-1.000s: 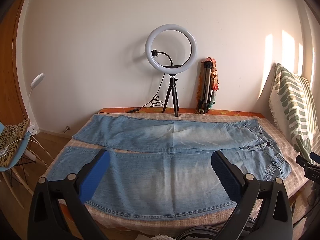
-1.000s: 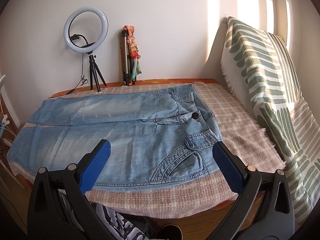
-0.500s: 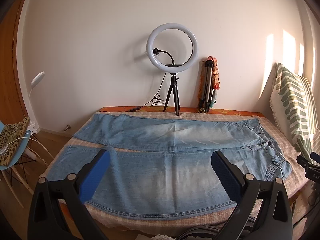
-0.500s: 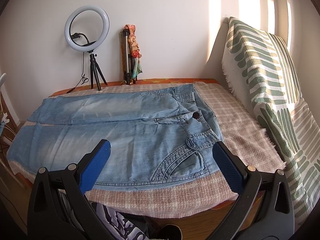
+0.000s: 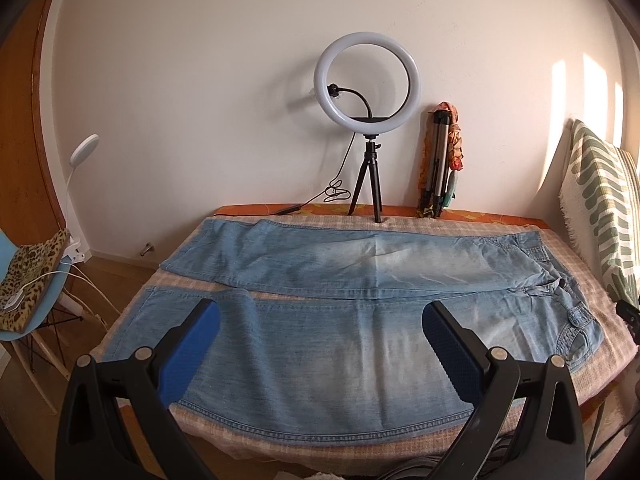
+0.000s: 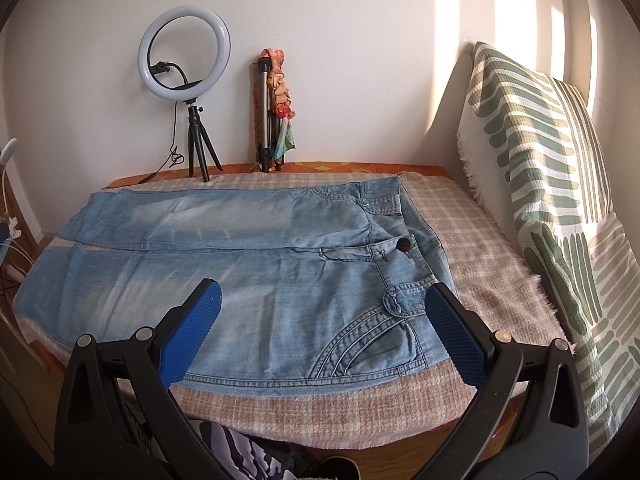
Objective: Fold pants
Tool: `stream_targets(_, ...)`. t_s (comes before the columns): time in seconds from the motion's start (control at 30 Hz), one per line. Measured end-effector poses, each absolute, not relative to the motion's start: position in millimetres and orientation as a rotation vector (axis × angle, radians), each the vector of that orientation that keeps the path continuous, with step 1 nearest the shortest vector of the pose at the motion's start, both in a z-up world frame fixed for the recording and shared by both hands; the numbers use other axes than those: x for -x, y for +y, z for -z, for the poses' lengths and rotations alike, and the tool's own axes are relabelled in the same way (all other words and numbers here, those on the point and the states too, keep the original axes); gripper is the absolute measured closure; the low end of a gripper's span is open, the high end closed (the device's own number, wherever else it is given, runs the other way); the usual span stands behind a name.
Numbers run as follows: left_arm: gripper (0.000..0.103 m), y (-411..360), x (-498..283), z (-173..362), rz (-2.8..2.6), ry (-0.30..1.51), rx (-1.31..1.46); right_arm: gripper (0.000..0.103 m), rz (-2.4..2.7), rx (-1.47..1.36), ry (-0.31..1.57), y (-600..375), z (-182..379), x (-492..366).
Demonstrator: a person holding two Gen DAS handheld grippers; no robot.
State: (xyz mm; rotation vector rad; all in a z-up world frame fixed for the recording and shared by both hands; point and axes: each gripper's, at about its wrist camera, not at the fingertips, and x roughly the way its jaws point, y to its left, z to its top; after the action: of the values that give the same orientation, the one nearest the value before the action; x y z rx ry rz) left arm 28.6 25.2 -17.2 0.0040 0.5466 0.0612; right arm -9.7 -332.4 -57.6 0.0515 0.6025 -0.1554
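Light blue denim pants (image 5: 340, 320) lie spread flat on a checked blanket (image 5: 280, 444) on a bed, legs to the left, waistband to the right. In the right wrist view the pants (image 6: 256, 280) show their waist button (image 6: 404, 245) and front pocket (image 6: 376, 348). My left gripper (image 5: 320, 344) is open and empty, held above the near leg. My right gripper (image 6: 322, 320) is open and empty, held above the near hip area by the pocket. Neither touches the fabric.
A ring light on a tripod (image 5: 368, 120) and a folded tripod (image 5: 438, 168) stand at the bed's far edge by the wall. A green striped pillow (image 6: 552, 184) leans at the right. A chair with a leopard cloth (image 5: 32, 276) stands left of the bed.
Both views have shifted slightly; the left gripper has drifted a little left and the right a little forward. The pants have not moved. Both grippers stay open.
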Motion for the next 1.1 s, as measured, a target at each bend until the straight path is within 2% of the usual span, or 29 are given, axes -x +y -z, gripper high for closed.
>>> stream_targets(0.47,0.001,100.7,-89.9,39.5,-0.08,0.618,-0.014,0.0,-0.041,0.056,0.57,-326.0,17.3,-90.7)
stream_targets(0.63,0.001,120.5,-125.1,41.8,-0.1,0.653,-0.046,0.0,-0.152,0.088,0.624,-310.5,13.8,-150.9)
stream_targets(1.1,0.002,159.8,-250.8,61.6,-0.061,0.76,-0.066,0.0,-0.269,0.095,0.826,-269.7,75.3,-335.1)
